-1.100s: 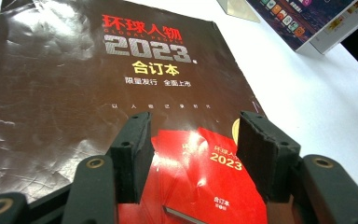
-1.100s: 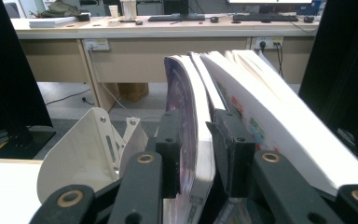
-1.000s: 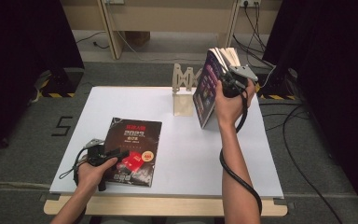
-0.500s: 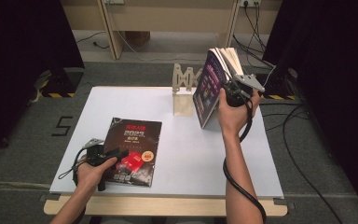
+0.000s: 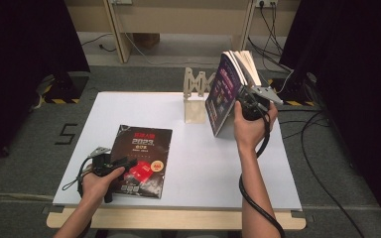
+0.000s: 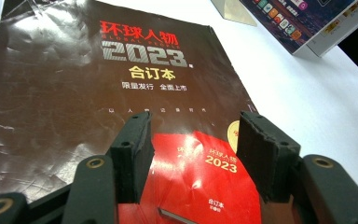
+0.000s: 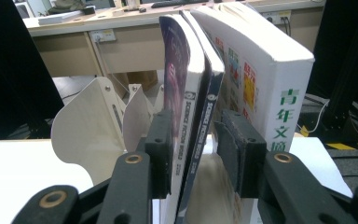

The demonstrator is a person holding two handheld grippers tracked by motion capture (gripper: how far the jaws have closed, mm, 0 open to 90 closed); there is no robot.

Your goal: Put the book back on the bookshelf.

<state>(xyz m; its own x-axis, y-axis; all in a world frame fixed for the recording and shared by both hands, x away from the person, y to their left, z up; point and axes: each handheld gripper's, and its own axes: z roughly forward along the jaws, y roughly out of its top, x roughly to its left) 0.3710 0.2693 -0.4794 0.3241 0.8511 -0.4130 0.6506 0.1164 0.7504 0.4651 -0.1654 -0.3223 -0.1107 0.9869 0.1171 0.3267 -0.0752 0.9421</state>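
A dark glossy magazine [image 5: 141, 158] marked 2023 lies flat at the table's front left. My left gripper [image 5: 124, 162] rests low on it, open, its jaws either side of the red patch [image 6: 200, 172] on the cover [image 6: 98, 93]. At the back right several books [image 5: 225, 91] stand leaning against a wooden stand [image 5: 196, 94]. My right gripper [image 5: 239, 100] is at their spines. Its jaws have just been opening and now stand open around two thin magazines [image 7: 186, 70], the pads loose on them. A thick white book [image 7: 261, 70] stands just outside the right jaw.
The white table top [image 5: 203, 163] has free room in the middle and at the front right. The wooden stand [image 7: 88, 116] has curved dividers left of the books. Cables [image 5: 322, 163] trail on the floor at the right, and desk legs stand behind.
My right hand has sunk a little along the book spines and its jaws have widened. The left hand and the flat magazine have stayed put.
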